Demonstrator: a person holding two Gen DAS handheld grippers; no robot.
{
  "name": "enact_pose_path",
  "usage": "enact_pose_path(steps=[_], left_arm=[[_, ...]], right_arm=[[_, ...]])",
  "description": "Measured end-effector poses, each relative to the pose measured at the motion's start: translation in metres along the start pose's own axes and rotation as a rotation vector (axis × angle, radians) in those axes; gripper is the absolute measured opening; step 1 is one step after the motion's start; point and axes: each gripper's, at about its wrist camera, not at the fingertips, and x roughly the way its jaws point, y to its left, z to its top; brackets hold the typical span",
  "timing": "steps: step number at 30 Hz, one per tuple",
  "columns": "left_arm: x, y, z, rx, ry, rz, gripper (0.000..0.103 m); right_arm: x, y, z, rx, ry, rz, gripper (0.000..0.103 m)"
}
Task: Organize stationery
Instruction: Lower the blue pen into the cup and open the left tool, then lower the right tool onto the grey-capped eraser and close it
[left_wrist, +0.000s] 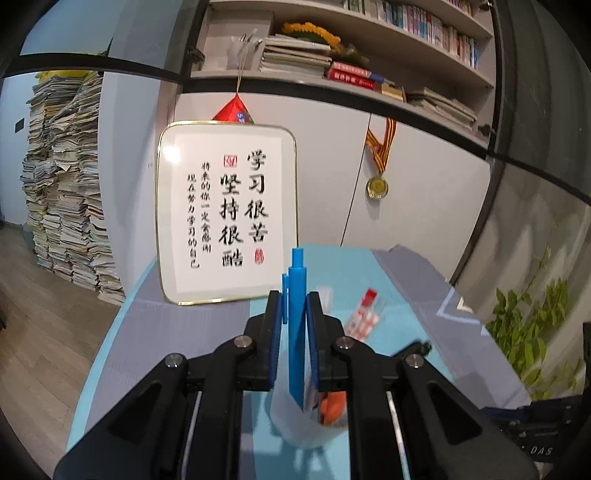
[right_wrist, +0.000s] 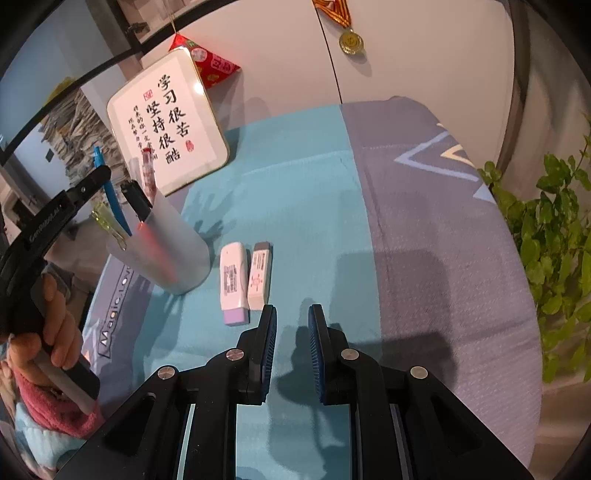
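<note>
My left gripper (left_wrist: 294, 295) is shut on an upright blue pen (left_wrist: 297, 314). The pen's lower end dips into a translucent cup (left_wrist: 306, 424) right below the fingers. The right wrist view shows the same cup (right_wrist: 177, 251) holding the blue pen (right_wrist: 110, 195), a red pen (right_wrist: 147, 173) and a yellow-green clip (right_wrist: 107, 221). Two erasers lie side by side on the cloth, one with a purple end (right_wrist: 233, 280) and one with a grey end (right_wrist: 259, 275). My right gripper (right_wrist: 292, 314) hovers just right of them, jaws nearly together and empty.
A framed calligraphy board (right_wrist: 166, 118) leans against the cabinet behind the cup. A green plant (right_wrist: 554, 240) stands off the table's right edge. A person's hand (right_wrist: 55, 332) holds the left gripper's handle. Tall paper stacks (left_wrist: 66, 184) rise on the floor at left.
</note>
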Motion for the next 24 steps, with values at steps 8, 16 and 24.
enact_pose_path(steps=[8,16,24], left_arm=[[-0.006,-0.001,-0.003,0.025,0.007,0.010,0.018],[-0.018,-0.004,-0.005,0.028,0.000,0.004,0.024],[-0.036,-0.016,-0.012,0.070,0.001,-0.021,0.024]], right_arm=[[0.006,0.004,-0.002,-0.013,0.027,-0.002,0.016],[0.011,0.002,-0.003,-0.006,0.040,-0.005,0.017],[0.016,0.003,-0.003,-0.002,0.053,-0.015,0.017]])
